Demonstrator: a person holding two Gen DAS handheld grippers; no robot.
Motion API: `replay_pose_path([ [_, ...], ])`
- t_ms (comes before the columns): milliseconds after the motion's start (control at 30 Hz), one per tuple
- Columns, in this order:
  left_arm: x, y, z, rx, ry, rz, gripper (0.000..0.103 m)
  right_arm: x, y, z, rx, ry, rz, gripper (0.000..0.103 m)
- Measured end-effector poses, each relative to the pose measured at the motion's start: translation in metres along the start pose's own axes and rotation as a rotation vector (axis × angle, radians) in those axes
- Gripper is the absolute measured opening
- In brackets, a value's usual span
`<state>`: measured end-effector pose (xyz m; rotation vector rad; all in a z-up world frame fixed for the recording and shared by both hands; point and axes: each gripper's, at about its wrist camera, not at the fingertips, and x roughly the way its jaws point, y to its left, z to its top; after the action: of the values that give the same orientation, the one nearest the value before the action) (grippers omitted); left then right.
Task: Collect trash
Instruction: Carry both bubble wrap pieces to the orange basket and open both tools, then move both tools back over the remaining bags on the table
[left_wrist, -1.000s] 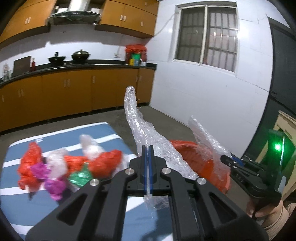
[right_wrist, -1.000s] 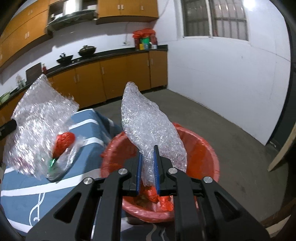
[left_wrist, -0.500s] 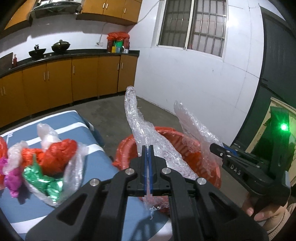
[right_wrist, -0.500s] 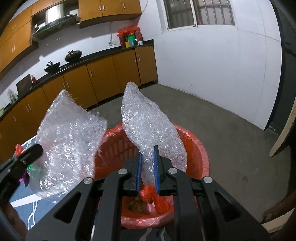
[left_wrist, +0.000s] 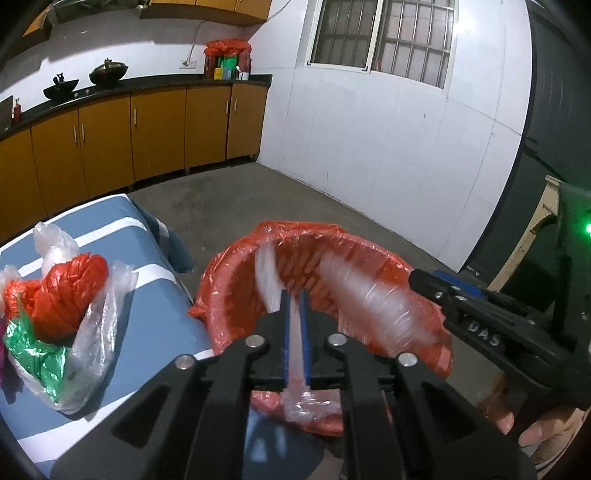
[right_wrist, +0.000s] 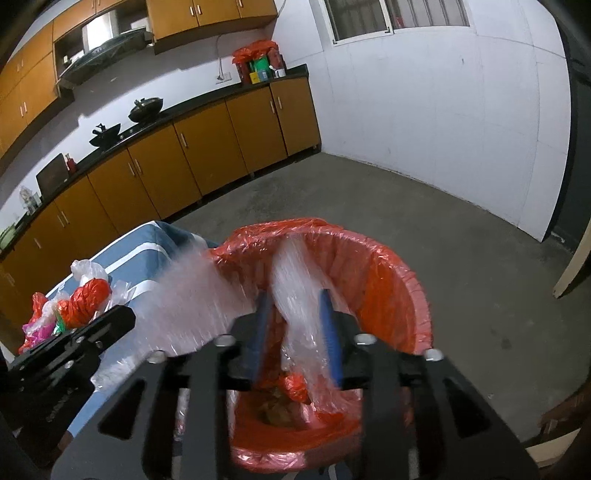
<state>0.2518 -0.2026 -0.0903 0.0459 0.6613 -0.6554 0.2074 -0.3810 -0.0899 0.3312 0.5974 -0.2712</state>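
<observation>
On the far left of the left wrist view, a pile of bags (left_wrist: 55, 317) lies on the blue striped cloth (left_wrist: 147, 325). The bags are red, green and clear; the frame edge cuts off part of the pile, so I cannot count them. Just right of the cloth stands the red bin (left_wrist: 236, 266), lined with a red bag. The left gripper (left_wrist: 294, 328) is over the near rim. Its jaws are only a thin gap apart, with a piece of bubble wrap (left_wrist: 295, 398) between them. The wrap is blurred, and I cannot tell if the jaws pinch it or it is slipping through. Its top reaches over the bin and its bottom hangs below the jaws. Further right, a second piece of bubble wrap (left_wrist: 365, 299) is a blurry smear over the bin. It ends at the tip of the right gripper (left_wrist: 424, 280), whose jaws are hard to see from this side.

In the right wrist view, the right gripper (right_wrist: 295, 325) has its jaws spread wide. The blurred wrap (right_wrist: 299, 295) sits loose between them, over the bin (right_wrist: 399, 273). The dark lumps at the bottom of the bin are too murky to name.
</observation>
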Motion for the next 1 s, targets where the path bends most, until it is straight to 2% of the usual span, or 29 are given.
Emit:
replay_pose_path([
  [67,0.000,0.002,-0.001,-0.006,0.000,0.008,0.021,-0.001,-0.003,0.001,0.000,-0.002,-0.009,0.036],
  [267,-0.008,0.009,-0.002,-0.013,-0.008,0.050,0.034,-0.007,-0.010,-0.001,-0.010,-0.010,-0.043,0.036],
  [567,-0.046,0.042,-0.011,-0.043,-0.033,0.158,0.046,-0.021,0.013,0.000,-0.077,-0.036,-0.026,0.036],
  [667,-0.068,0.063,-0.019,-0.061,-0.045,0.229,0.051,-0.025,0.025,0.001,-0.100,-0.042,0.002,0.038],
  [700,-0.073,0.067,-0.020,-0.067,-0.047,0.246,0.052,-0.026,0.030,0.000,-0.104,-0.045,0.009,0.045],
  [800,-0.096,0.091,-0.027,-0.100,-0.066,0.323,0.057,-0.028,0.049,-0.002,-0.122,-0.050,0.044,0.054],
  [1000,-0.144,0.143,-0.045,-0.185,-0.100,0.491,0.065,-0.026,0.098,-0.011,-0.195,-0.033,0.125,0.058],
])
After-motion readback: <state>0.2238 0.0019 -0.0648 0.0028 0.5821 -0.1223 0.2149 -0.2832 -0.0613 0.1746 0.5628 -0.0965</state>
